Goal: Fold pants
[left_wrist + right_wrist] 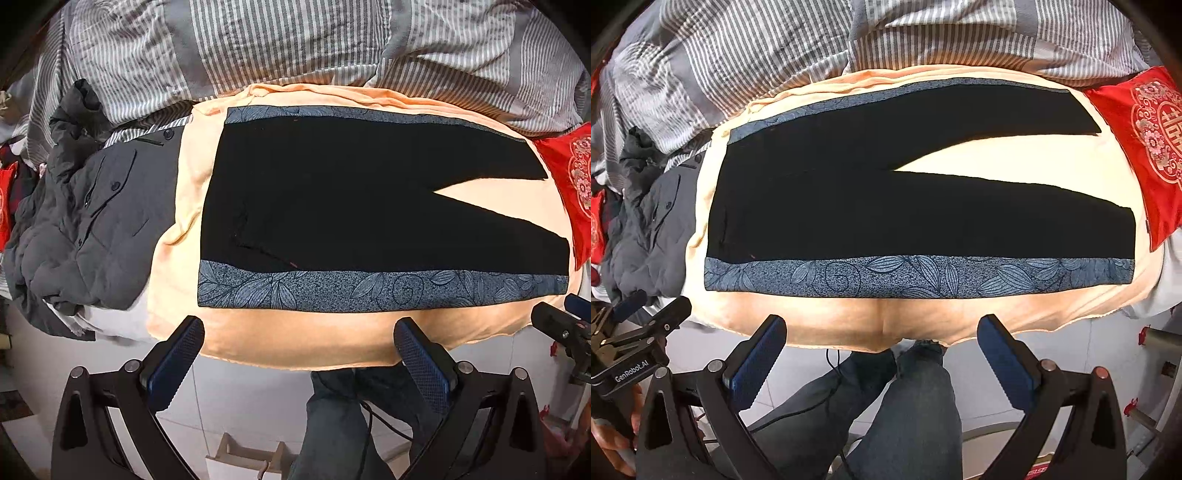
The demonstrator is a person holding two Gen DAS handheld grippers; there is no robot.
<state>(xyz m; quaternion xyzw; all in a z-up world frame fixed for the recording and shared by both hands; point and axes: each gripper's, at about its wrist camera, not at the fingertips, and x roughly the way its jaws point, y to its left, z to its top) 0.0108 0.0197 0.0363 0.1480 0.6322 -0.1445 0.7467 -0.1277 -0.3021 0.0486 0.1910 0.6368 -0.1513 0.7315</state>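
Left wrist view, bottom of the frame: my left gripper [299,339] has its two blue-padded fingers [177,363] spread wide, holding nothing and touching nothing; the tips hang just short of the near edge of the peach sheet [295,343]. Below the fingers my own legs in dark jeans [332,424] are cut off by the frame edge. At the right edge of this view, a small part of my right gripper [565,328] pokes in.

In the right wrist view my right gripper [882,338] is likewise wide apart and empty, tips over the sheet's front edge without contact. My left tool shows at the lower left of that frame, mostly cut off.

The pants [369,199] lie flat across the middle of both frames, waist to the left, the two legs running right with a wedge of sheet between them. They are so black that seams and pockets are hard to make out. A blue leaf-patterned band [369,291] runs along the near side, a thinner one along the far side; I cannot tell whether these belong to the pants or lie beneath.

At the left lies a crumpled grey jacket [99,221], at the top a striped duvet [258,44], at the right a red embroidered cushion [1145,147], partly cut off.
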